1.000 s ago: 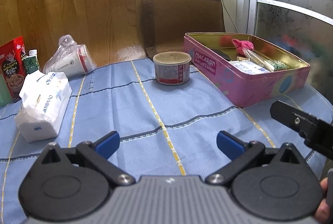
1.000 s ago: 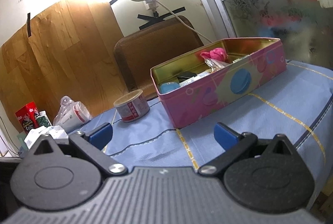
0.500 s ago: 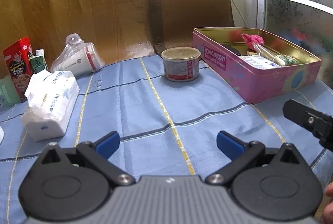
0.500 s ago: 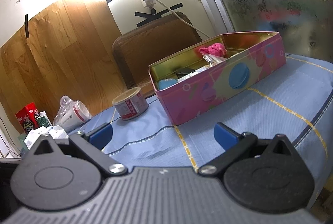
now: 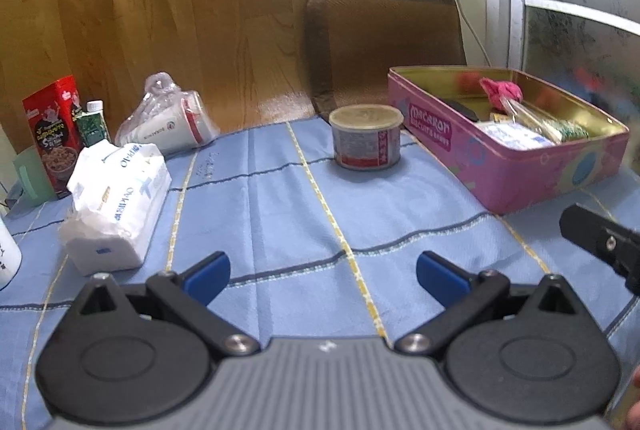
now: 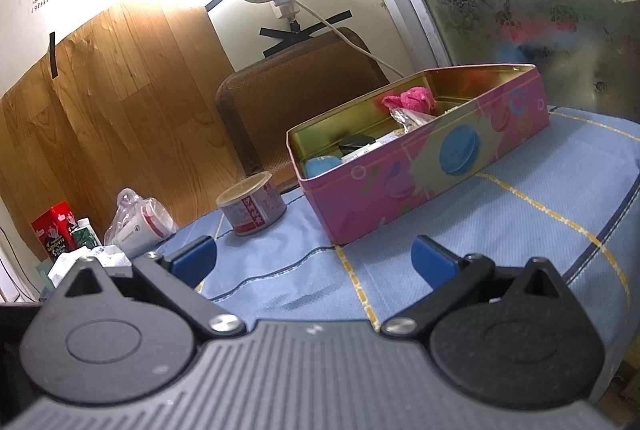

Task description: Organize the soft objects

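Both hand-held grippers poised over the table before any soft object was taken up.

The left hand-held gripper [image 5: 322, 276] stood level and low above the blue cloth of the table [image 5: 280, 214], its blue pads wide apart and empty; the right hand-held gripper [image 6: 314, 260], tilted and nearer the table's edge, was likewise spread wide with nothing between its pads; its dark tip showed at the right margin of the left view. The step in hand appeared to be the approach; no grasp was yet made. The tissue pack [image 5: 116, 206], probably a soft object to be sorted, lay near the left side of the table, well apart from the pink tin [image 5: 516, 146], which already held a pink cloth [image 5: 500, 92] among packets; a can [image 5: 366, 136] stood between them. The next move would likely call for swinging the left gripper toward the pack and closing gently across its width.
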